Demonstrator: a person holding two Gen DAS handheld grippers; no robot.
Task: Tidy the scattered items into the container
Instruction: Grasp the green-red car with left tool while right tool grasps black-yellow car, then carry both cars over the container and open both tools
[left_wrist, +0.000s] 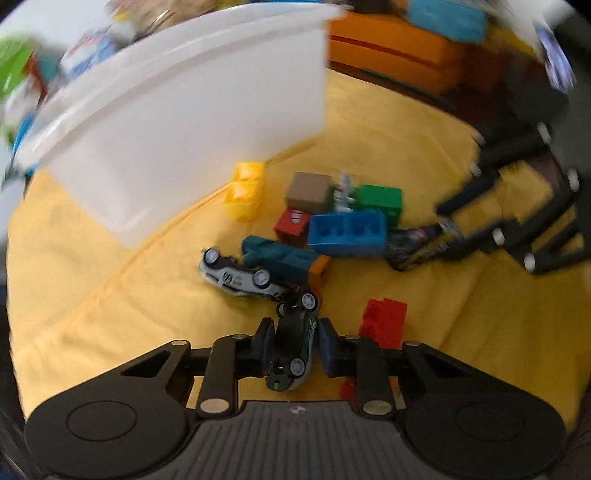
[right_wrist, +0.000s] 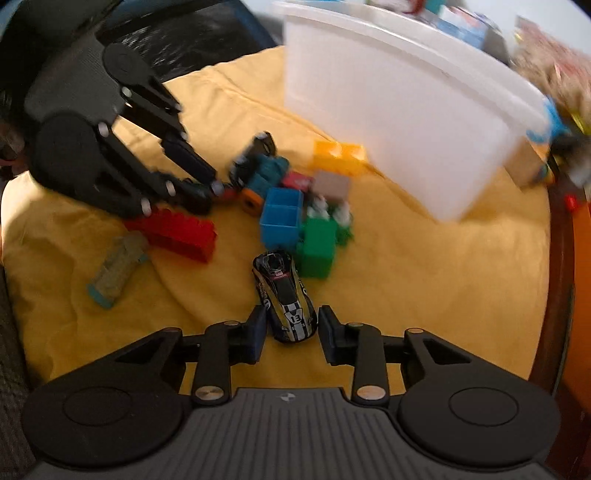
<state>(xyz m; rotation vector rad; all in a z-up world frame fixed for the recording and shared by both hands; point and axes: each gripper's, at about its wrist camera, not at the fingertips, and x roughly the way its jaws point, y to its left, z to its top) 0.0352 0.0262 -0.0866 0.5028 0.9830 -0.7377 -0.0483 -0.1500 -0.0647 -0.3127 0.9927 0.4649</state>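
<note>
My left gripper (left_wrist: 295, 341) is shut on a dark green toy car (left_wrist: 295, 339), which lies on its side between the pads just above the yellow cloth (left_wrist: 110, 295). My right gripper (right_wrist: 291, 330) stands open around the near end of a black and gold toy car (right_wrist: 284, 295) marked 13. That car rests on the cloth, with a thin gap beside the left pad. The white container (left_wrist: 184, 122) stands tall behind the pile. A white toy car (left_wrist: 236, 275), a blue brick (left_wrist: 347, 234), a green brick (left_wrist: 382, 201) and a red brick (left_wrist: 384, 321) lie scattered between the two grippers.
A yellow brick (left_wrist: 245, 195) lies at the container's foot, near a brown block (left_wrist: 310, 192) and a teal piece (left_wrist: 277, 256). A clear tube with a teal cap (right_wrist: 118, 266) lies left of the long red brick (right_wrist: 177, 232). An orange box (left_wrist: 395, 51) sits beyond the cloth.
</note>
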